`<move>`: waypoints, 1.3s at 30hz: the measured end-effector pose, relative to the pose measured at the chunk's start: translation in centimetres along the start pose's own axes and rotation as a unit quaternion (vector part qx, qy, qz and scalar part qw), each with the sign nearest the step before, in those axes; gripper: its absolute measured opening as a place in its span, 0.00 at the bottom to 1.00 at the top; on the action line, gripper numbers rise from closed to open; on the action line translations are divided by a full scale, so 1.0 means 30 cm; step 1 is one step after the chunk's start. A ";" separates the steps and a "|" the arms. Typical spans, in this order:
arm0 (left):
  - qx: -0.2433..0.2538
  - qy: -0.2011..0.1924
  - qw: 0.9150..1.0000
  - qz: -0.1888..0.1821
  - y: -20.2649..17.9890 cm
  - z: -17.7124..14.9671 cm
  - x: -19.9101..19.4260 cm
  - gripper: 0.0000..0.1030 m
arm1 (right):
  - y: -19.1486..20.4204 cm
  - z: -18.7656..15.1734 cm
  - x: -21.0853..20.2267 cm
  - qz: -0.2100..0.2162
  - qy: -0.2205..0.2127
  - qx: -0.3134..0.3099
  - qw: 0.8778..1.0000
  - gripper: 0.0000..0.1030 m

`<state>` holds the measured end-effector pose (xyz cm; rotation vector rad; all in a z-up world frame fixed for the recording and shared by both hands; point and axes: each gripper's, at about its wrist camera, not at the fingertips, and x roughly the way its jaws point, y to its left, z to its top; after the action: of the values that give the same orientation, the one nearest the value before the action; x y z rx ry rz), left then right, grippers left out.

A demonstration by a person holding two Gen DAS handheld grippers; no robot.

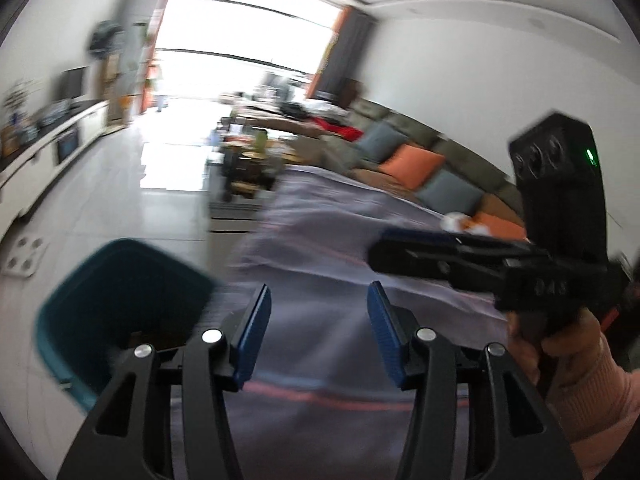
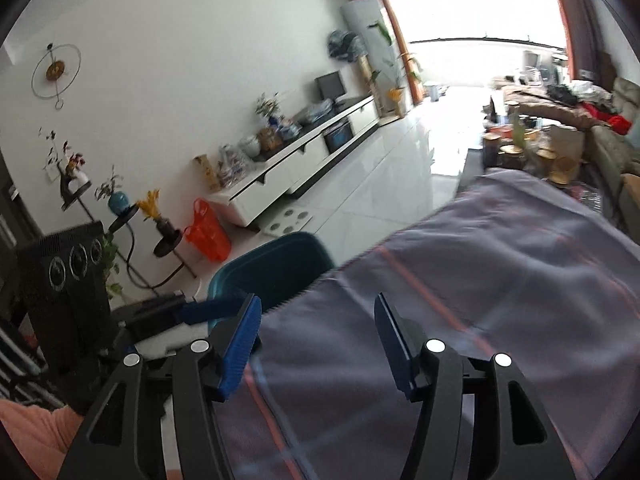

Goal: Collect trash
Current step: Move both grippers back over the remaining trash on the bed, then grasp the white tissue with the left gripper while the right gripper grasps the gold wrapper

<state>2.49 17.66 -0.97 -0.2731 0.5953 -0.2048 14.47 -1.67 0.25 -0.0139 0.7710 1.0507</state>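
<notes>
A teal bin [image 1: 120, 292] stands on the floor just past the left edge of a table under a lilac cloth with red stripes [image 1: 320, 248]. My left gripper [image 1: 318, 320] hangs open over the cloth beside the bin, with nothing between its blue pads. My right gripper [image 2: 318, 328] is also open and empty above the cloth, and the teal bin [image 2: 276, 268] lies ahead of it. In the left wrist view the right gripper [image 1: 384, 246] reaches in from the right, held by a hand in a pink sleeve. Something small, white and crumpled [image 1: 456, 222] lies at the cloth's far right edge, too blurred to identify.
A sofa with orange and grey cushions [image 1: 412, 164] runs along the right wall, and a cluttered low table [image 1: 248, 160] stands beyond the cloth. On the left are a white cabinet [image 2: 304, 164], an orange basket [image 2: 208, 232], plant stands and a black speaker [image 2: 64, 276].
</notes>
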 end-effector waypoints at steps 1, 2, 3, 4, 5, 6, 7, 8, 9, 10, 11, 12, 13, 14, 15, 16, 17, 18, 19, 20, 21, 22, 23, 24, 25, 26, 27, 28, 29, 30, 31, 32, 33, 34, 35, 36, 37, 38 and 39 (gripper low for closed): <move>0.007 0.004 1.000 -0.010 -0.034 0.000 0.023 0.50 | -0.022 -0.008 -0.039 -0.009 -0.008 0.005 1.000 0.58; 0.013 0.009 1.000 -0.022 -0.067 -0.002 0.045 0.50 | -0.038 -0.015 -0.063 -0.015 -0.013 0.009 1.000 0.58; 0.021 0.017 0.999 -0.039 -0.111 -0.002 0.074 0.50 | -0.059 -0.024 -0.096 -0.025 -0.019 0.014 0.999 0.58; 0.026 0.022 0.998 -0.048 -0.135 -0.008 0.093 0.50 | -0.072 -0.030 -0.118 -0.030 -0.023 0.018 0.999 0.58; 0.033 0.028 0.997 -0.057 -0.166 -0.014 0.117 0.50 | -0.091 -0.046 -0.152 -0.038 -0.028 0.024 0.999 0.58; 0.044 0.036 0.996 -0.070 -0.210 -0.017 0.146 0.50 | -0.107 -0.055 -0.178 -0.046 -0.032 0.028 0.998 0.58; 0.050 0.041 0.995 -0.077 -0.235 -0.023 0.161 0.50 | -0.125 -0.066 -0.203 -0.054 -0.036 0.031 0.997 0.58; 0.058 0.047 0.994 -0.085 -0.267 -0.028 0.182 0.51 | -0.147 -0.081 -0.237 -0.067 -0.040 0.036 0.996 0.58; 0.067 0.055 0.992 -0.096 -0.308 -0.030 0.210 0.53 | -0.167 -0.093 -0.262 -0.077 -0.043 0.039 0.995 0.58; 0.071 0.061 0.990 -0.101 -0.331 -0.033 0.228 0.55 | -0.186 -0.107 -0.291 -0.090 -0.048 0.042 0.994 0.60; 0.077 0.068 0.989 -0.105 -0.361 -0.035 0.251 0.56 | -0.208 -0.118 -0.313 -0.100 -0.051 0.046 0.993 0.61; 0.084 0.077 0.987 -0.113 -0.388 -0.038 0.272 0.56 | -0.226 -0.127 -0.338 -0.110 -0.057 0.051 0.991 0.63; 0.088 0.084 0.986 -0.117 -0.405 -0.032 0.294 0.56 | -0.253 -0.142 -0.372 -0.122 -0.063 0.061 0.989 0.63; 0.091 0.091 0.984 -0.121 -0.430 -0.032 0.316 0.56 | -0.275 -0.152 -0.392 -0.130 -0.067 0.067 0.987 0.63; 0.097 0.099 0.982 -0.129 -0.460 -0.033 0.341 0.56 | -0.292 -0.162 -0.414 -0.142 -0.072 0.075 0.984 0.63; 0.100 0.103 0.981 -0.133 -0.473 -0.033 0.353 0.56 | -0.313 -0.174 -0.437 -0.153 -0.077 0.082 0.982 0.63; 0.103 0.107 0.979 -0.137 -0.495 -0.032 0.370 0.57 | -0.343 -0.189 -0.466 -0.167 -0.082 0.091 0.978 0.63; 0.105 0.112 0.978 -0.143 -0.517 -0.033 0.388 0.57 | -0.364 -0.201 -0.487 -0.177 -0.085 0.098 0.976 0.63; 0.105 0.117 0.977 -0.146 -0.528 -0.031 0.403 0.57 | -0.393 -0.215 -0.515 -0.192 -0.090 0.106 0.971 0.63; 0.103 0.123 0.976 -0.148 -0.544 -0.027 0.422 0.57 | -0.409 -0.223 -0.532 -0.199 -0.092 0.112 0.969 0.63; 0.101 0.129 0.975 -0.152 -0.559 -0.023 0.440 0.57 | -0.436 -0.236 -0.557 -0.206 -0.098 0.122 0.966 0.63; 0.099 0.133 0.974 -0.155 -0.564 -0.019 0.456 0.57 | -0.461 -0.248 -0.582 -0.213 -0.103 0.130 0.963 0.64; 0.099 0.136 0.973 -0.156 -0.574 -0.017 0.467 0.57 | -0.487 -0.261 -0.608 -0.225 -0.110 0.137 0.958 0.64; 0.100 0.140 0.972 -0.159 -0.590 -0.014 0.485 0.57 | -0.503 -0.269 -0.621 -0.231 -0.113 0.141 0.956 0.65; 0.100 0.144 0.971 -0.160 -0.607 -0.011 0.504 0.57 | -0.522 -0.275 -0.634 -0.237 -0.116 0.146 0.953 0.66; 0.100 0.146 0.971 -0.160 -0.611 -0.010 0.509 0.57 | -0.543 -0.282 -0.646 -0.245 -0.118 0.152 0.950 0.66; 0.101 0.152 0.970 -0.163 -0.626 -0.010 0.527 0.57 | -0.561 -0.290 -0.656 -0.254 -0.118 0.156 0.947 0.67; 0.101 0.155 0.969 -0.164 -0.631 -0.011 0.536 0.57 | -0.583 -0.299 -0.663 -0.262 -0.118 0.161 0.944 0.67; 0.100 0.159 0.968 -0.164 -0.635 -0.011 0.549 0.57 | -0.607 -0.304 -0.669 -0.263 -0.117 0.166 0.943 0.67; 0.098 0.165 0.967 -0.166 -0.651 -0.009 0.572 0.57 | -0.619 -0.309 -0.673 -0.265 -0.116 0.169 0.942 0.68; 0.097 0.169 0.966 -0.168 -0.656 -0.008 0.583 0.57 | -0.632 -0.313 -0.671 -0.269 -0.114 0.172 0.941 0.68; 0.096 0.174 0.965 -0.169 -0.666 -0.009 0.599 0.57 | -0.649 -0.318 -0.666 -0.270 -0.109 0.175 0.940 0.68; 0.095 0.179 0.964 -0.170 -0.677 -0.010 0.615 0.57 | -0.662 -0.327 -0.671 -0.270 -0.107 0.176 0.941 0.69; 0.095 0.183 0.963 -0.172 -0.685 -0.013 0.630 0.57 | -0.674 -0.331 -0.665 -0.273 -0.104 0.176 0.940 0.72; 0.094 0.187 0.963 -0.171 -0.691 -0.016 0.638 0.57 | -0.684 -0.334 -0.661 -0.276 -0.101 0.174 0.940 0.72; 0.093 0.191 0.962 -0.171 -0.695 -0.017 0.651 0.57 | -0.693 -0.334 -0.653 -0.278 -0.096 0.174 0.940 0.72; 0.092 0.196 0.961 -0.169 -0.700 -0.017 0.664 0.57 | -0.708 -0.334 -0.642 -0.276 -0.090 0.176 0.940 0.73; 0.090 0.201 0.961 -0.167 -0.702 -0.018 0.676 0.57 | -0.717 -0.332 -0.632 -0.274 -0.085 0.177 0.942 0.73; 0.088 0.206 0.960 -0.166 -0.703 -0.015 0.692 0.57 | -0.724 -0.332 -0.623 -0.273 -0.080 0.177 0.942 0.73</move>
<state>16.69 -7.89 -5.63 -0.1551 0.9361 -0.6474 20.89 -31.04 -3.74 0.1561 0.7410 0.3728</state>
